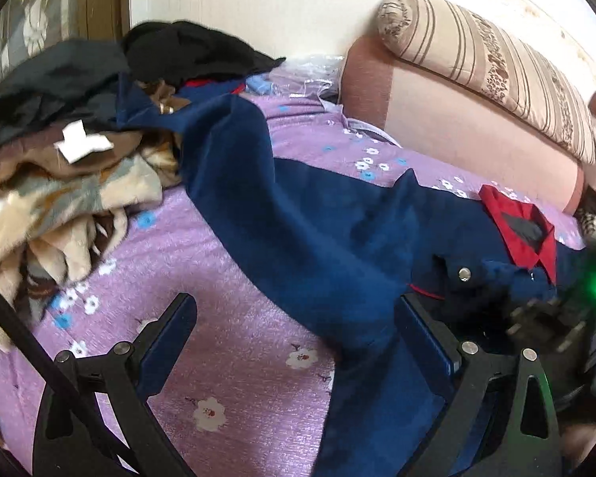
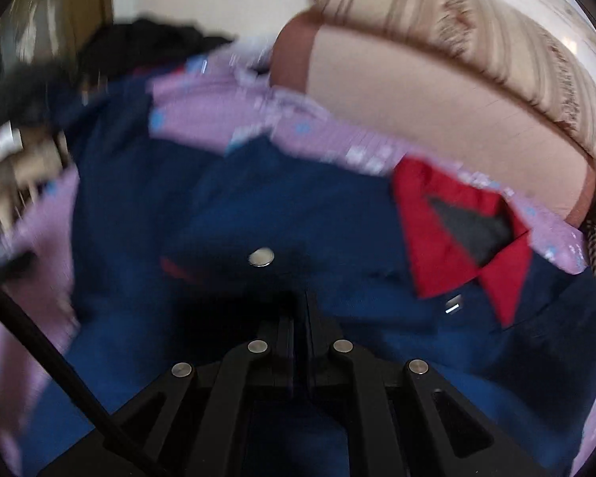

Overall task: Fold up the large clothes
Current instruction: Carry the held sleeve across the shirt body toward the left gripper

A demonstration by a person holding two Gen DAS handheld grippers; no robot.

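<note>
Fingers (image 1: 178, 318) of the left gripper (image 1: 294, 318) are spread over the navy red-collared fabric jacket (image 1: 306, 230); right gripper (image 2: 294, 306) fingers are clenched, whether on cloth cannot be told; striped pillow (image 1: 492, 63) at two o'clock.

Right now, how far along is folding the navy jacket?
Barely started. The navy jacket lies spread on the purple floral sheet, red collar open, with no finished fold showing. The right gripper is shut, apparently on its fabric; the left gripper is open. Every fold remains, plus the clothes pile.

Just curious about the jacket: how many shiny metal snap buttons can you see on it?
1. A single silver snap shows on the dark flap of the navy jacket, below and left of its red collar. Folds of cloth may hide more.
</note>
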